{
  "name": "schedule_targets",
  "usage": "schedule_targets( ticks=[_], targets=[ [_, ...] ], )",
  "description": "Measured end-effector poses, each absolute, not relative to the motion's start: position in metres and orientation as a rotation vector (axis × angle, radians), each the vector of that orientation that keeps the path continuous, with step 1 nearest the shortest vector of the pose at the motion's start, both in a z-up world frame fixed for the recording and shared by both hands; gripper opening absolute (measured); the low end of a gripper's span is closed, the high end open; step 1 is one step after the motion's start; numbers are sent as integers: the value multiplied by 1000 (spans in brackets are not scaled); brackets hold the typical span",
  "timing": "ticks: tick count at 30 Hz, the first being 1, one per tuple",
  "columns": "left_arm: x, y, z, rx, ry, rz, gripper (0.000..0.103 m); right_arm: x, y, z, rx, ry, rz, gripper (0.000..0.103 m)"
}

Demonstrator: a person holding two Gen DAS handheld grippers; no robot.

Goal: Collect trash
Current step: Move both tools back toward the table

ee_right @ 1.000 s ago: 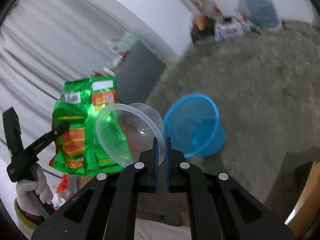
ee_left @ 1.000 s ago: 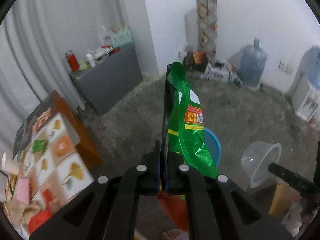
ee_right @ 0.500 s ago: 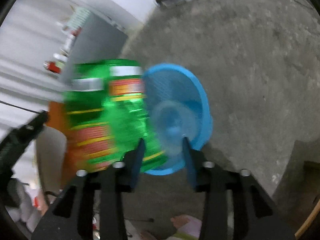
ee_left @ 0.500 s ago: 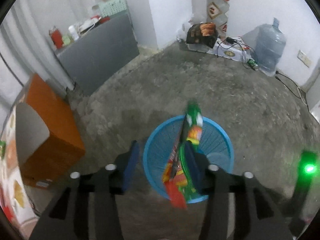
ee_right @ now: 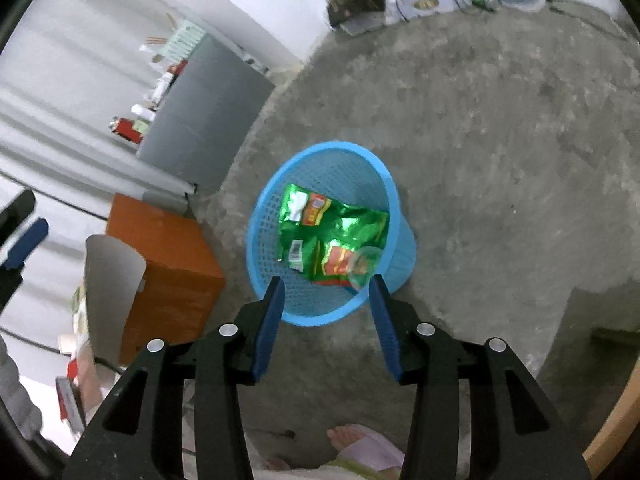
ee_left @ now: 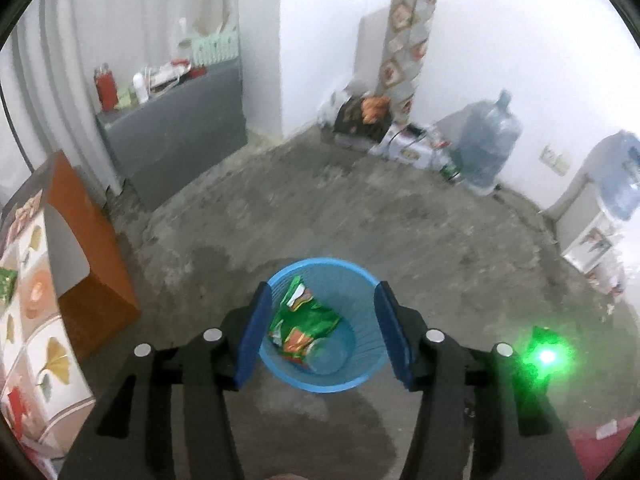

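Note:
A blue mesh trash basket (ee_left: 362, 288) stands on the concrete floor; it also shows in the right wrist view (ee_right: 264, 240). Inside it lie a green snack bag (ee_left: 308, 322) (ee_right: 332, 232) and a clear plastic bowl (ee_left: 330, 356) (ee_right: 364, 266). My left gripper (ee_left: 322, 334) is open and empty, held above the basket. My right gripper (ee_right: 326, 326) is open and empty, also above the basket's near rim. The left gripper's blue pad shows at the left edge of the right wrist view (ee_right: 24, 240).
An orange cabinet (ee_left: 90, 256) (ee_right: 168, 268) stands left of the basket. A grey cabinet (ee_left: 176, 120) with bottles sits by the curtain. A water jug (ee_left: 490, 148) and boxes are at the far wall. A person's foot (ee_right: 360, 444) is below the right gripper.
Both grippers opened over the basket. The green snack bag dropped from the left gripper and the clear bowl from the right gripper; both now lie inside the basket.

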State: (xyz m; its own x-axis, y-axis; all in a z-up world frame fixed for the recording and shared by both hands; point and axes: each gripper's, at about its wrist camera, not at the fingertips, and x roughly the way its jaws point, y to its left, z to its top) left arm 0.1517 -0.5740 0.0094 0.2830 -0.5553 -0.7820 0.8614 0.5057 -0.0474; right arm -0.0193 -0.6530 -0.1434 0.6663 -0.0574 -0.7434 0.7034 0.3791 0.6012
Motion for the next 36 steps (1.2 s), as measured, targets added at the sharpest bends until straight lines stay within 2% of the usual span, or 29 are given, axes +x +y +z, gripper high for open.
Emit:
schedule_targets(
  ticks=[6,9,13,17,26,31,36],
  targets=[
    [121,-516,63,349,779,-1056,60,-38,-615,-84,930,638,-538,52],
    [106,-481,85,319,751,-1079,64,-40,-595,-53,824,602,-537,62],
    [89,-434,108,263,723,-1080,73,-40,-564,-12,673,555,-527,80],
    [78,-385,120,175,752,-1066,78,-40,-537,21,555,496,-515,93],
    [65,-272,124,16,743,-941,86,-40,-486,62,386,439,-499,95],
    [65,-200,130,-77,679,-843,96,-39,-460,76,322,431,-464,95],
    [58,-118,132,-195,631,-708,97,-38,-440,87,353,415,-354,95]
  ],
)
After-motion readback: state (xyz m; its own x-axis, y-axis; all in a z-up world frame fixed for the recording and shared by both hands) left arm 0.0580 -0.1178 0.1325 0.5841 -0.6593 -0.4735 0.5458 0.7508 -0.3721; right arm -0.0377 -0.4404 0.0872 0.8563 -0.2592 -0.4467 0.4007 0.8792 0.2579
